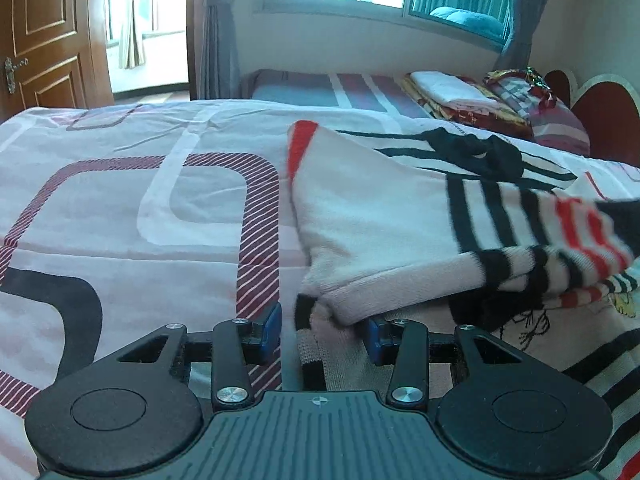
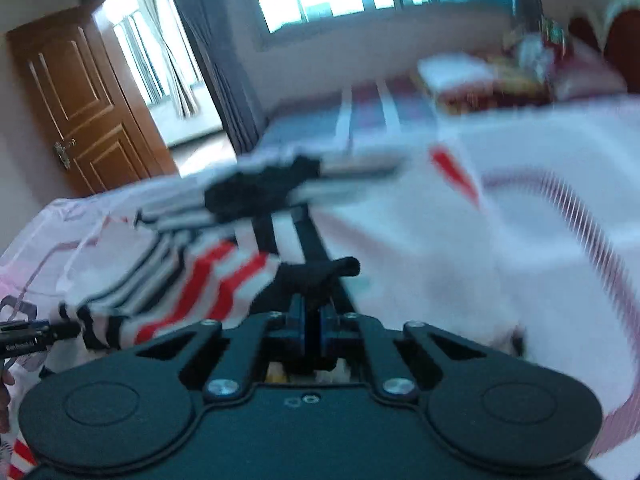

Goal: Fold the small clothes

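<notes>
The fold looks only begun: the pale pink knitted sweater with black and red stripes [image 1: 380, 216] lies rumpled on the patterned bed quilt [image 1: 120, 208], the left tool [image 1: 324, 332] released astride its edge, the right tool [image 2: 314, 320] clenched on its black trim.

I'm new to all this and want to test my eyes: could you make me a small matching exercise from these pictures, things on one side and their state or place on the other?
Things:
1. left gripper
2. right gripper
3. wooden door
4. folded bedding

States or places:
A. stacked on the far bed
B. shut on a black fold of the sweater
C. standing open
D. jaws apart, sweater hem between them

Pairs: 1-D, 2-B, 3-C, 4-A
</notes>
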